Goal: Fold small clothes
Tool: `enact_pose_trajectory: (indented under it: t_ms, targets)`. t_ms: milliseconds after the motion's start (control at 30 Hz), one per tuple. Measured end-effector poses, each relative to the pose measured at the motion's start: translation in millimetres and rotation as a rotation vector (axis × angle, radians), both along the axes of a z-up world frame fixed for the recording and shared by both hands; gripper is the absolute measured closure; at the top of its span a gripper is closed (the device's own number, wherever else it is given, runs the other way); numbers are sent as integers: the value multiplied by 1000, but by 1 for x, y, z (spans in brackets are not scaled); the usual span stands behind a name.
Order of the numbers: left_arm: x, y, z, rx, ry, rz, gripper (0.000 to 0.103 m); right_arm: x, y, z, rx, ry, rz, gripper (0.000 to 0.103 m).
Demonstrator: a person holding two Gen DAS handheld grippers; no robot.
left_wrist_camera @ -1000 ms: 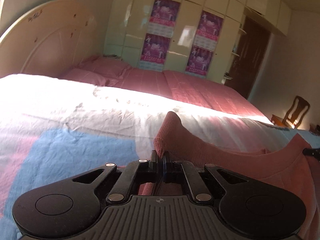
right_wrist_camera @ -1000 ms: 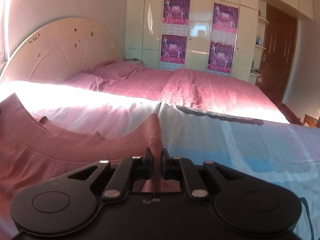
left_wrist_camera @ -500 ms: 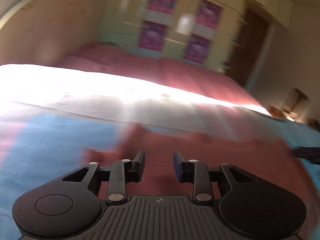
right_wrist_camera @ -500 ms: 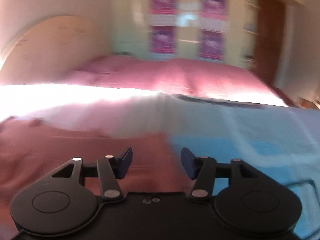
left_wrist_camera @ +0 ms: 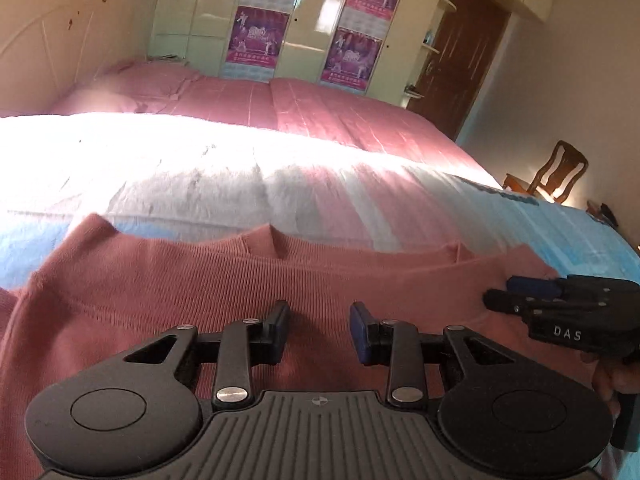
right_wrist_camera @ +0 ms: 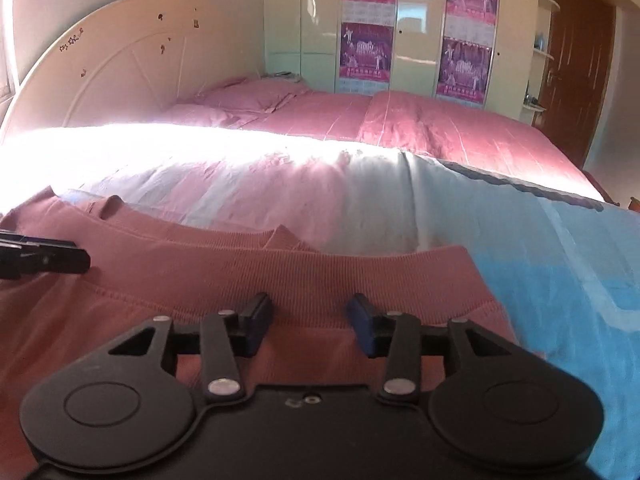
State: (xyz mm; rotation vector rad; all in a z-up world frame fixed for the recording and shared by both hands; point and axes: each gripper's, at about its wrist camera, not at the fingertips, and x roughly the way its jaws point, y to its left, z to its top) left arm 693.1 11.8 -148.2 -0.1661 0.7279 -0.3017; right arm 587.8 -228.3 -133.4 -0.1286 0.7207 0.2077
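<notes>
**Pink knit top lies flat, both grippers free**

Sunlit bedding fills the scene: a blue, white and pink patterned bed sheet (left_wrist_camera: 224,184) carries the pink knit top (left_wrist_camera: 168,292), spread flat at the near edge of the bed, its ribbed band (right_wrist_camera: 360,268) running across the side away from the cameras.

The top looks soft, light and limp, a ribbed knit that will likely sag and stretch when lifted by one point, and may cling a little to the sheet. The thicker ribbed band and the outer corners look like the firmest places to pinch; taking two matching corners together should keep the fold square.

The left gripper (left_wrist_camera: 319,330) hovers over the middle of the top with its jaws spread wide and nothing between them. The right gripper (right_wrist_camera: 310,322) sits over the top's right portion, near the ribbed band, likewise gaping and empty; from the left wrist view it shows at the garment's right edge.

Beyond lie a pink bedspread (right_wrist_camera: 400,124), a cream headboard (right_wrist_camera: 120,68), a postered wardrobe (left_wrist_camera: 312,20) and a wooden chair (left_wrist_camera: 556,172).
</notes>
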Motion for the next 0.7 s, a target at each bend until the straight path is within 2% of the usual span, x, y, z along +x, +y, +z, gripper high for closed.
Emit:
enact_pose_trajectory:
  t_ms: [67,133,233,267,400,433,567,633,700]
  targets:
    - [-14,2,9,53,-23,-25,70,-10,2,12,0,-7,20,61]
    - [-22,8,9,73,1,-25,70,-20,9,18,9,8,93,64]
    - [-32,13,2,104,30,-46,70,-26,28,3,-47,65,195,62]
    - [-31,13,0,114,20,-40,70,-24,32,2,-76,46,201,62]
    - [-15,-6,-4,207,-43,-33,70,-6,41,-1,-79,7,135,58]
    - [-12,-9,-3,209,-44,-29,69,-7,42,-4,-84,1,129,56]
    - [0,-1,7,120,18,12,69,-1,38,-1,-45,12,96,56]
    - [-17,-5,20,77,-24,-3,69,-6,37,11,-42,19,99,64]
    - [-39,-17,24,24,-31,-44,69,-26,39,21,17,-7,142,61]
